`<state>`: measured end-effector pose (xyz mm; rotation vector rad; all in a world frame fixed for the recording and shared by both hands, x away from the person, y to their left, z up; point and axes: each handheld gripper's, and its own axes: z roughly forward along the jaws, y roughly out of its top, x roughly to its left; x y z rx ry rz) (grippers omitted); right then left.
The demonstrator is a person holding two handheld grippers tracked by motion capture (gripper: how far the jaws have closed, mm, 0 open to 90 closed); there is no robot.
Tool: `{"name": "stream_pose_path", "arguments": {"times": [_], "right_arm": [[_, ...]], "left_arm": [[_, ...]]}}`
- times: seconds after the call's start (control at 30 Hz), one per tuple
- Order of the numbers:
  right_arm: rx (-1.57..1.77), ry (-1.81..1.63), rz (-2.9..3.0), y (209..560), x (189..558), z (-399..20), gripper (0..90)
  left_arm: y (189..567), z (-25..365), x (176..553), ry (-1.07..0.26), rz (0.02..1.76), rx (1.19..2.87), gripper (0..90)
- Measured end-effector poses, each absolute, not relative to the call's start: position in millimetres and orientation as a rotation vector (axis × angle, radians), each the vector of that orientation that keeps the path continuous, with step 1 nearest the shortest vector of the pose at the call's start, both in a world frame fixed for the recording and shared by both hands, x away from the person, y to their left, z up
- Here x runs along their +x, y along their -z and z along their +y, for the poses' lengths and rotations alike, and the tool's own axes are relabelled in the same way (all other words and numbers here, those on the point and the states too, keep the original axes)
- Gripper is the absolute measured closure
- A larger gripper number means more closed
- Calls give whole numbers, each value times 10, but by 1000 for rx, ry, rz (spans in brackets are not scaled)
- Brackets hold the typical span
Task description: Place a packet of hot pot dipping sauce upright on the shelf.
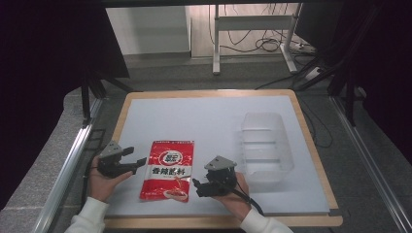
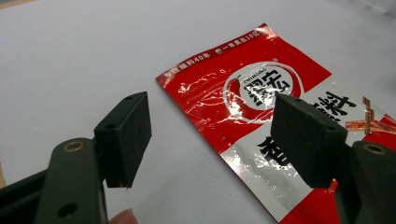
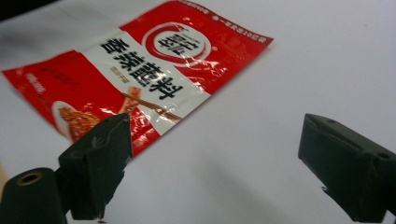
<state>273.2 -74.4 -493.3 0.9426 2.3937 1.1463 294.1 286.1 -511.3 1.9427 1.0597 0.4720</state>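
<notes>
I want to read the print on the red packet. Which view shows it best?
The right gripper view: the red packet shows nearly whole and close, though its print is upside down. The left gripper view crops it and a jaw hides part. In the high view it is whole but too small to read.

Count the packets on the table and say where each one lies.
1. The red packet lies flat near the front of the table, between the left gripper and the right gripper. The clear tub looks empty.

From overhead we look forward-down across the worktop (image 1: 218, 116); both gripper views sit low, sharing the red packet (image 1: 167, 171).
</notes>
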Motion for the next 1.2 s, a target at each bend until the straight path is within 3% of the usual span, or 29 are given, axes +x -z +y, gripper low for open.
{"name": "stream_pose_path", "arguments": {"times": [1.2], "right_arm": [[833,-1232,2463,4498,2995,-966,151]], "left_arm": [[5106,2877,2939,-440,1057,1968,260]]}}
